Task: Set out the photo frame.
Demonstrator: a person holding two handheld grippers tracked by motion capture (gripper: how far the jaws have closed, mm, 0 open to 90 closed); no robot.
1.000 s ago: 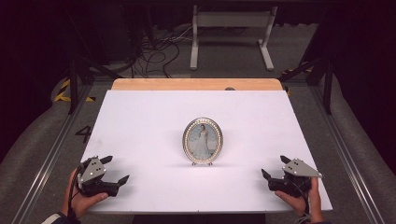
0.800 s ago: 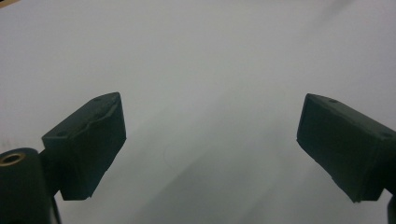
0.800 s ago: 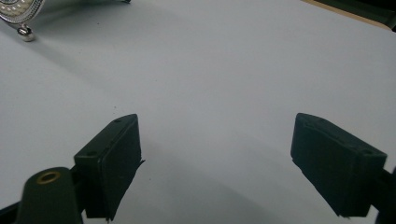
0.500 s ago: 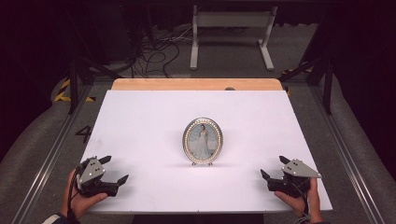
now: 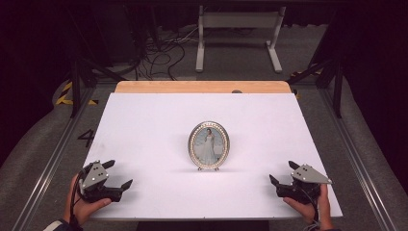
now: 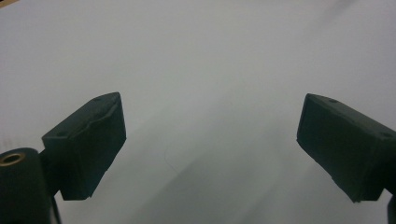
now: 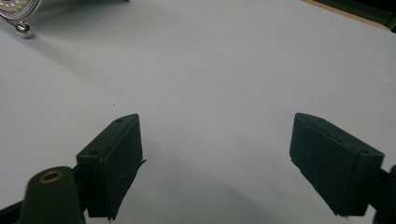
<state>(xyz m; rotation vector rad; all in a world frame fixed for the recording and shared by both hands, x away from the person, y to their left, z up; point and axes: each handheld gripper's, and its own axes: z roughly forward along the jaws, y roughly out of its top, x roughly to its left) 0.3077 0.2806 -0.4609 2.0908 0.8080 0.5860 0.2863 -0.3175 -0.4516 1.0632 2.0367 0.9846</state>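
An oval silver picture frame [image 5: 209, 145] holding a portrait of a figure in a white dress stands upright on small feet in the middle of the white table [image 5: 159, 120]. My left gripper [image 5: 118, 174] rests open at the table's near left corner, nothing between its jaws. At the near right corner my right gripper [image 5: 284, 172] is open too, also with nothing in it. In the left gripper view the gripper [image 6: 210, 140] looks over bare white surface. The right gripper view has that gripper [image 7: 215, 154] over the table, with the frame's foot and rim [image 7: 18, 18] at the top left.
A wooden strip [image 5: 202, 86] runs along the table's far edge. Metal rails [image 5: 53, 159] flank the table on both sides. Beyond it are cables [image 5: 159, 53] on the floor and a white stand [image 5: 238, 29]. Open tabletop surrounds the frame.
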